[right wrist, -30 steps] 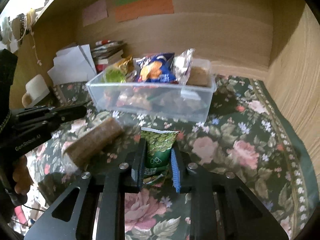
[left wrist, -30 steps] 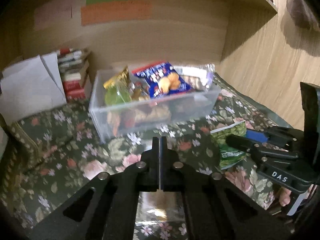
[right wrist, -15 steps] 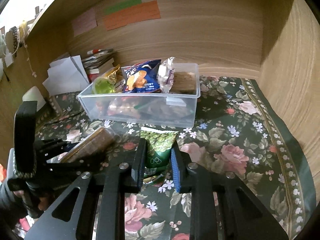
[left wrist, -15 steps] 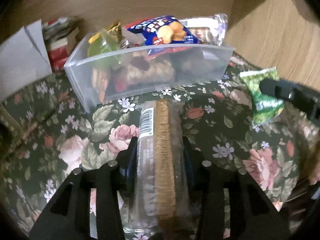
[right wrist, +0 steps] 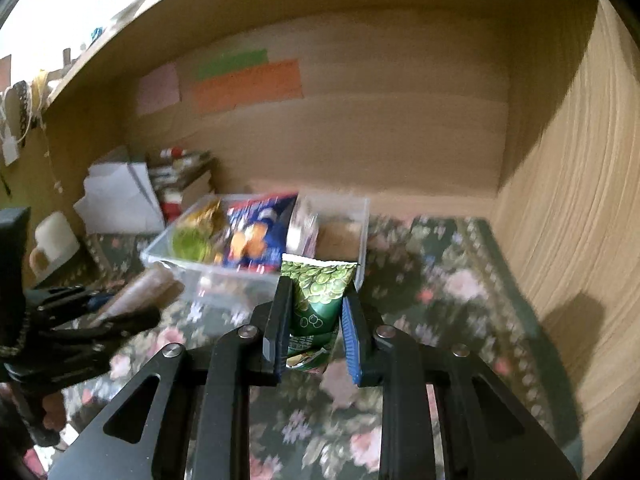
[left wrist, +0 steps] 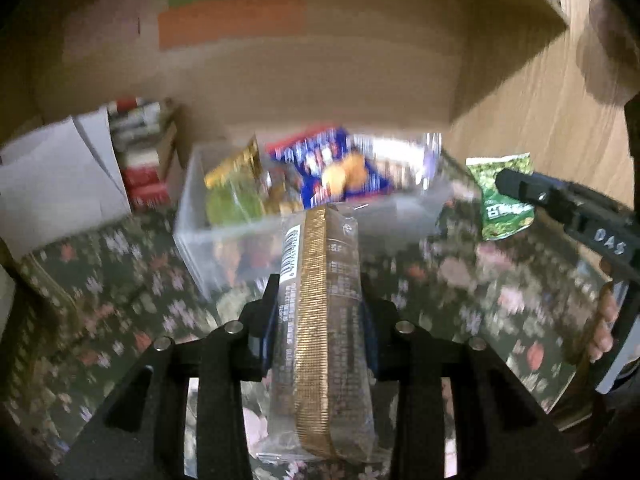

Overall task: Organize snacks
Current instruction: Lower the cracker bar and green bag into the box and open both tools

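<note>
My left gripper [left wrist: 320,292] is shut on a long brown biscuit packet [left wrist: 320,320] and holds it above the floral cloth, pointing at the clear plastic bin [left wrist: 224,236]. The bin holds a blue snack bag [left wrist: 340,168], a green and gold packet [left wrist: 232,188] and other snacks. My right gripper [right wrist: 316,304] is shut on a green pea snack bag [right wrist: 320,296], lifted in front of the bin's [right wrist: 360,232] near right corner. The green bag also shows at the right of the left wrist view [left wrist: 500,196], and the biscuit packet at the left of the right wrist view [right wrist: 140,288].
White papers [right wrist: 116,196] and stacked books [right wrist: 180,176] stand left of the bin against the wooden back wall. A wooden side wall [right wrist: 580,240] closes the right. A white mug [right wrist: 52,240] sits at far left. The floral cloth [right wrist: 440,300] covers the surface.
Both grippers have lifted their packets off the cloth and risen. The left gripper, shut and empty a second ago, now holds the biscuit packet.
</note>
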